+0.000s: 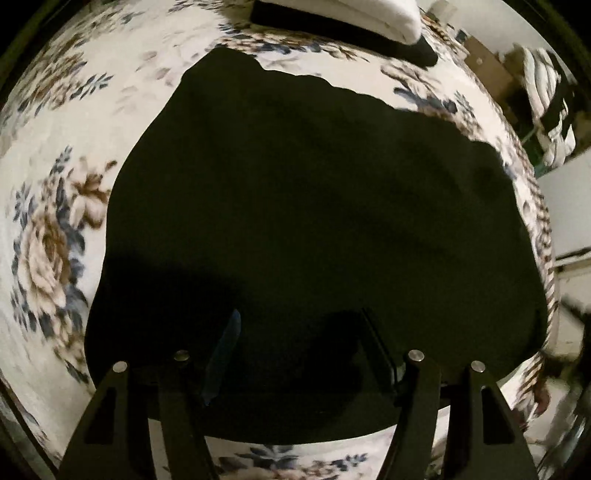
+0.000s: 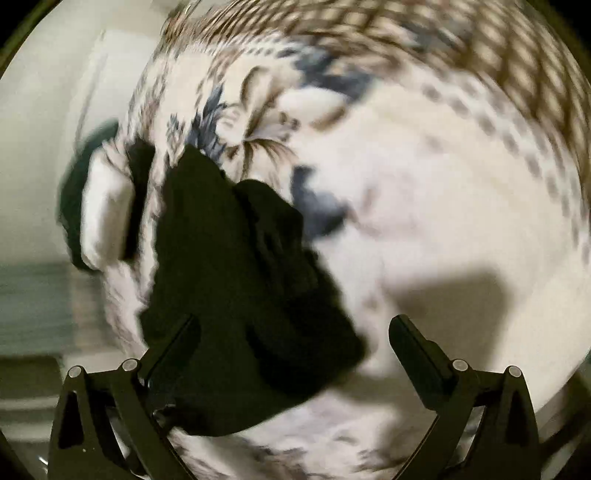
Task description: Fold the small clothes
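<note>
hanging nearest the lens in the left wrist view, the left gripper had its two dark fingers spread apart with nothing pinched between them, and it pointed steeply down at the black garment. that garment lay loose and flat on the floral blanket, filling most of the view, its far edge wavy and uneven; the fingers blended into the dark cloth, so whether their tips touched it could not be told. beyond the garment's far edge, at the top of the view, a white folded cloth rested on another dark piece, well apart from the spread garment. off to the upper right, past the blanket's edge, some striped white and dark fabric showed, too blurred to name. in the right wrist view, the right gripper stood wide open, its jaws far apart and empty. the black garment lay rumpled below and ahead of its left finger, while the right finger hung over bare blanket. farther off to the left, the white folded cloth sat near the blanket's edge, smeared by blur.
</note>
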Available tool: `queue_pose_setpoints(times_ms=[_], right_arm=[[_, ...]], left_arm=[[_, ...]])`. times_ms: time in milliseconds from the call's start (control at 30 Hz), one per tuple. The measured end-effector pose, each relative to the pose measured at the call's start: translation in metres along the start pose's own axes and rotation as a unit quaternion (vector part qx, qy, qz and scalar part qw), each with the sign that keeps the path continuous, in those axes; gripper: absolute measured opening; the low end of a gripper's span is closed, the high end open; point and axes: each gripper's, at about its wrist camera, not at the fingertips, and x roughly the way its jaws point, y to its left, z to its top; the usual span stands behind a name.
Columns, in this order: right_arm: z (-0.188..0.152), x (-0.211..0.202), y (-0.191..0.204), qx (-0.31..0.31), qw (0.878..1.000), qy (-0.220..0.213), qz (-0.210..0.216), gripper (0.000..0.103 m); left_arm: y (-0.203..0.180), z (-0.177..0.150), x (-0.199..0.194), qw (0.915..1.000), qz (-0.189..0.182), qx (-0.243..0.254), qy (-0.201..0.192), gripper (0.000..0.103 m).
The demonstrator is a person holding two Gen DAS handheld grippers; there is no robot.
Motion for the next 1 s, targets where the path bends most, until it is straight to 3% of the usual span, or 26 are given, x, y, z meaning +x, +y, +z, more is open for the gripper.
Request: queue_pose_setpoints(times_ms=[100,133,167,200,233,267,300,333,367,400,433,500,533,600,667,733,800,867,900,1000], right_arm=[[0.037,0.028,0.038,-0.083,0.996,0.020,-0.009,0.103],[0.051,0.050,0.053,-0.121,0.991,0.047,-0.019,0.103],[0.060,0.066,0.058,-0.144,0.986,0.070,-0.052,0.096],[0.066,0.081,0.064,-0.160,0.981,0.081,-0.073,0.083],[0.071,0.097,0.072,-0.190,0.974,0.093,-0.083,0.076],[0.073,0.106,0.080,-0.217,0.968,0.094,-0.087,0.056],[0.072,0.107,0.085,-0.226,0.966,0.097,-0.078,0.020],[0.071,0.109,0.093,-0.223,0.967,0.122,-0.028,0.018],[0.071,0.107,0.095,-0.213,0.968,0.133,0.003,0.018],[0.073,0.103,0.095,-0.178,0.968,0.159,0.078,0.018],[0.076,0.104,0.087,-0.128,0.964,0.183,0.145,0.018],[0.084,0.115,0.059,-0.023,0.948,0.214,0.233,0.018],[0.089,0.120,0.044,0.007,0.951,0.206,0.231,0.018],[0.097,0.127,0.013,0.031,0.967,0.191,0.164,0.018],[0.098,0.132,0.001,0.051,0.963,0.198,0.175,0.019],[0.096,0.117,0.015,0.018,0.973,0.178,0.148,0.040],[0.092,0.091,0.024,-0.008,0.983,0.136,0.122,0.083],[0.080,0.051,0.034,-0.042,0.994,0.066,0.075,0.093],[0.071,0.036,0.036,-0.053,0.996,0.045,0.049,0.093],[0.047,0.004,0.034,-0.063,0.998,0.012,0.014,0.093]], left_arm=[[0.000,-0.001,0.004,0.9999,-0.007,0.009,0.011,0.073],[-0.001,-0.001,0.004,0.9998,-0.011,0.011,0.016,0.077],[-0.002,0.001,0.006,0.9997,-0.012,0.012,0.019,0.081],[-0.002,0.003,0.008,0.9995,-0.015,0.011,0.026,0.083],[-0.002,0.002,0.007,0.9993,-0.023,0.009,0.030,0.091],[-0.003,0.004,0.008,0.9989,-0.032,0.005,0.032,0.099],[-0.002,0.006,0.011,0.9984,-0.042,0.000,0.037,0.103],[-0.002,0.007,0.012,0.9983,-0.042,-0.004,0.040,0.103],[0.001,0.006,0.012,0.9981,-0.042,-0.008,0.043,0.103],[0.002,0.008,0.015,0.9979,-0.043,-0.012,0.046,0.103],[0.003,0.010,0.018,0.9976,-0.045,-0.017,0.050,0.103],[0.006,0.013,0.021,0.9966,-0.054,-0.027,0.056,0.103],[0.009,0.015,0.023,0.9959,-0.059,-0.034,0.059,0.103],[0.013,0.017,0.024,0.9941,-0.072,-0.047,0.065,0.103],[0.016,0.019,0.027,0.9928,-0.078,-0.054,0.074,0.103],[0.017,0.019,0.027,0.9925,-0.078,-0.052,0.079,0.103],[0.016,0.020,0.028,0.9918,-0.075,-0.050,0.091,0.103],[0.016,0.020,0.024,0.9916,-0.071,-0.051,0.096,0.103],[0.016,0.018,0.019,0.9919,-0.068,-0.052,0.094,0.103],[0.006,0.011,0.004,0.9948,-0.057,-0.044,0.073,0.103]])
